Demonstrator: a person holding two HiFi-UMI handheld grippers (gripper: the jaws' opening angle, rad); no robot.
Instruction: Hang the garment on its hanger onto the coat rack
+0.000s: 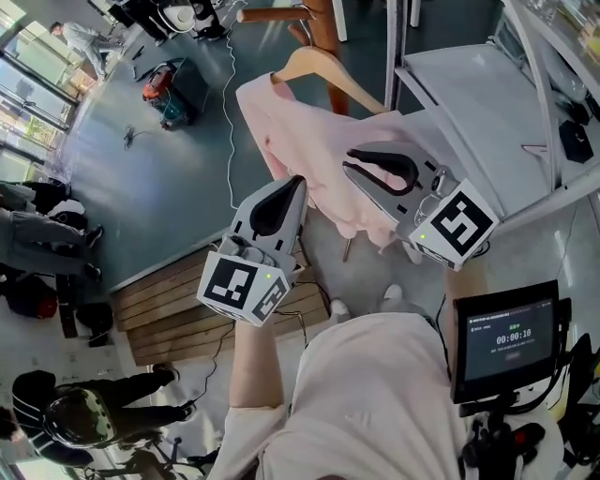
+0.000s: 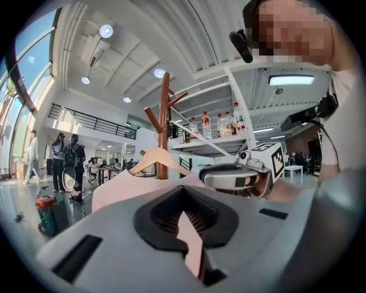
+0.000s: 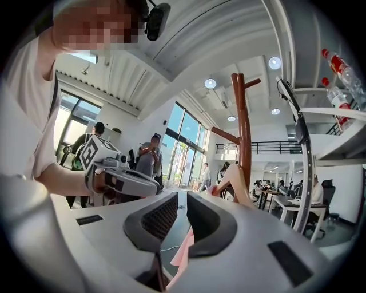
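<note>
- From the head view, a pale pink garment (image 1: 300,141) lies draped over a light wooden hanger (image 1: 328,73), right up against the brown wooden coat rack (image 1: 319,19) at the top of the picture. One arm of the hanger shows bare. The left tool (image 1: 292,187) reaches in at the cloth's near edge. The right tool (image 1: 356,161) sits on the garment's other side, close by a white metal shelf unit (image 1: 469,84). Both point toward the rack, above the grey floor (image 1: 159,178).
- In the left gripper view, that tool is clenched, with a strip of pink cloth pinched between its pads, so it has the garment by the fabric. Beyond it the hanger's shoulders cross in front of the rack's pole, and drink bottles (image 2: 220,123) stand on the shelf behind. The hanger's hook cannot be made out here.
- In the right gripper view, a fold of pink cloth is caught low down between the jaws, while a narrow slit toward the tips lets the floor show through. I judge it to be gripping the cloth. The hanger leans beside the pole, and here too no view shows whether its hook sits on a peg.
- As I judge it, the task is well along: the garment on its hanger has been brought to the rack. What may remain is seating the hook on a peg, if that is not done, and then letting go of the cloth.
</note>
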